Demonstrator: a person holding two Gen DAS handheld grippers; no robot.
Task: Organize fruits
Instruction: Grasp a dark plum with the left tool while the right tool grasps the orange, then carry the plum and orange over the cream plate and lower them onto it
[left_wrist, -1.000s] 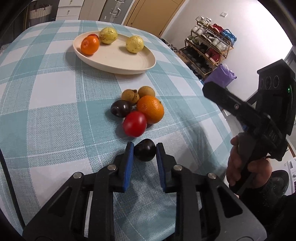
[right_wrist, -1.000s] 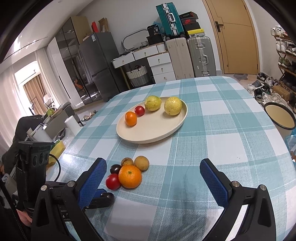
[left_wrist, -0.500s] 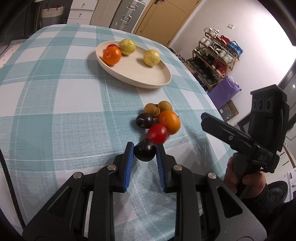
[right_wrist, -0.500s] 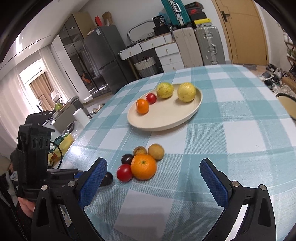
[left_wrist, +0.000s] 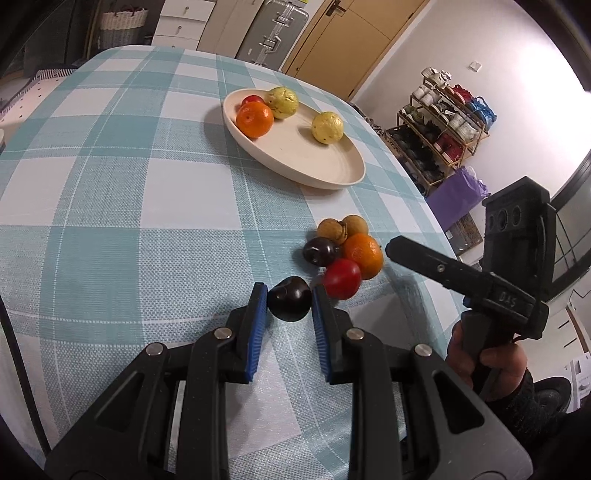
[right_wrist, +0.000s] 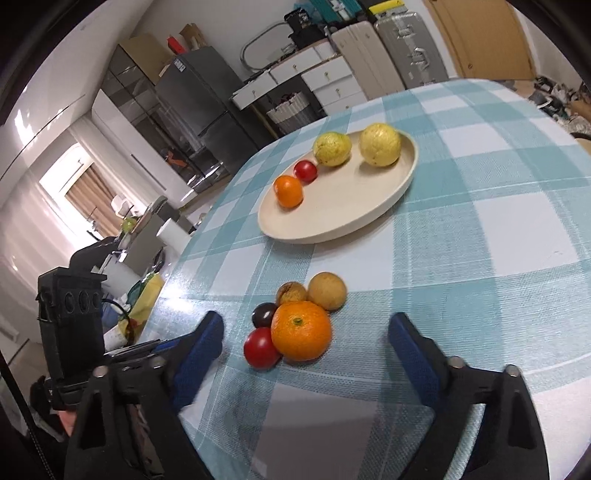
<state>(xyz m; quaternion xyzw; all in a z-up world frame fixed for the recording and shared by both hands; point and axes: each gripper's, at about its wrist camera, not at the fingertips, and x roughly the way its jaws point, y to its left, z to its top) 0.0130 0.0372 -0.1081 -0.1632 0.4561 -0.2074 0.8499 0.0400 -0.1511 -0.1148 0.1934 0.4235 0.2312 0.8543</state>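
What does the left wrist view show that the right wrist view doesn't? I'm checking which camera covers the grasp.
Only the left wrist view shows the dark purple plum clamped in the left gripper, and a shoe rack. Only the right wrist view shows the open right gripper, a grey fridge and silver suitcases. Both show the cream oval plate with four fruits and the five-fruit cluster around the large orange.

a table (left_wrist: 110, 184) under a teal-and-white checked cloth (right_wrist: 498, 229) carries a cream oval plate (right_wrist: 332, 218) toward 12 o'clock. near the middle, a touching cluster lies on the cloth: a large orange (right_wrist: 301, 329), a red fruit (right_wrist: 261, 347) at its 8 o'clock, a dark plum (right_wrist: 263, 314) at 10, two brown fruits (right_wrist: 327, 290) at 12.
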